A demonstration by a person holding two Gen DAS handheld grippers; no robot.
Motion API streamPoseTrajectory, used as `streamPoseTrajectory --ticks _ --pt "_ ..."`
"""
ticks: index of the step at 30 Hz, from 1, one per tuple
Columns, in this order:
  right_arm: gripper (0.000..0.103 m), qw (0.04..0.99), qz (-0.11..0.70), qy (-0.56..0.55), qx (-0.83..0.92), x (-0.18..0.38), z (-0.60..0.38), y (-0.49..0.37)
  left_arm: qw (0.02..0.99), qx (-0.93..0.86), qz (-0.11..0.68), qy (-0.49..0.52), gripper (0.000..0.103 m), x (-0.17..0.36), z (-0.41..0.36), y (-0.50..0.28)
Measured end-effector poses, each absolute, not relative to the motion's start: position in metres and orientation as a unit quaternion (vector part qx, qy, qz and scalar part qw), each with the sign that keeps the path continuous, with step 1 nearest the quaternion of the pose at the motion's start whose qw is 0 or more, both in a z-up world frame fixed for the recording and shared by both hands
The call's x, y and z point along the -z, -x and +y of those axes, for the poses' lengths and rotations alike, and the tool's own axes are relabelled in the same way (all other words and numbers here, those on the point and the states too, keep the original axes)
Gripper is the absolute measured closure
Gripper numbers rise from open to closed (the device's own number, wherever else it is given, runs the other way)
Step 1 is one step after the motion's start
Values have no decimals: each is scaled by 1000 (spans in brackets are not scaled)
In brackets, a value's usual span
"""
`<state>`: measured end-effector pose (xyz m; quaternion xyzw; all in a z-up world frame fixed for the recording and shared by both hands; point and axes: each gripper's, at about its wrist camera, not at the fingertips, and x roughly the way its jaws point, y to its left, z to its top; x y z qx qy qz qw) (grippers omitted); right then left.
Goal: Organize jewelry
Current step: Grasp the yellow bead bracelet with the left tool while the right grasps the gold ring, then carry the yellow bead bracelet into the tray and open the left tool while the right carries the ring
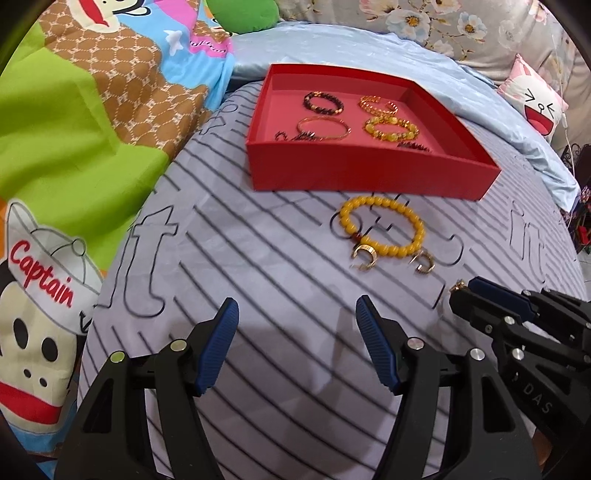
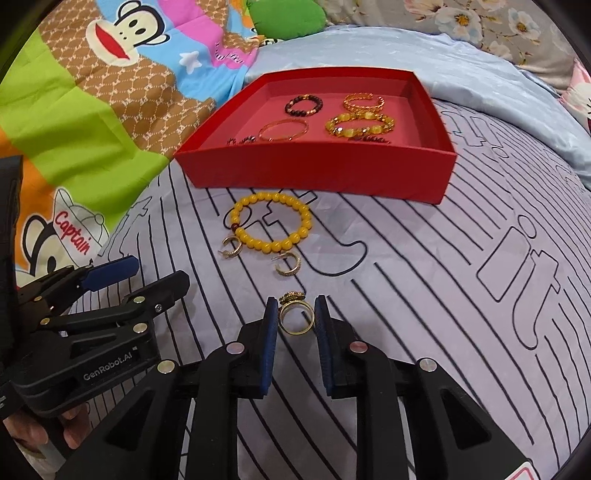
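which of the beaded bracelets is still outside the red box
The plain yellow bead bracelet lies on the striped sheet in front of the red box. The dark bead bracelet and the amber bead bracelet lie inside it.

Bed surface fills both views. Grey sheet (image 1: 240,258) with thin black stripes and outlined letters spread over middle. Pale blue quilt (image 1: 443,62) bunched behind and to right. Cartoon monkey blanket (image 1: 92,110) at left: green, brown, blue, pink patches, red "Captain" on white cap. Green plush (image 2: 288,16) at top edge. Floral fabric (image 1: 424,18) across back. Pink cartoon-face pillow (image 1: 535,103) at far right. Light even, soft shadows on sheet.
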<state>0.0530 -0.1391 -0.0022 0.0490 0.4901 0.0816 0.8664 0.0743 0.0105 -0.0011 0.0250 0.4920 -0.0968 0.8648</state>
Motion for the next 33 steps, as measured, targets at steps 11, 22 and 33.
streamPoseTrajectory --ticks 11,22,33 --pt "84 872 480 -73 -67 -6 -161 -59 865 112 488 -27 41 2 -24 -120" --pt "84 869 484 -87 -59 0 -170 -65 866 120 483 -52 72 14 -42 -139" --pt "84 872 478 -88 -59 -8 -171 -60 859 152 487 -43 96 5 -43 -123"
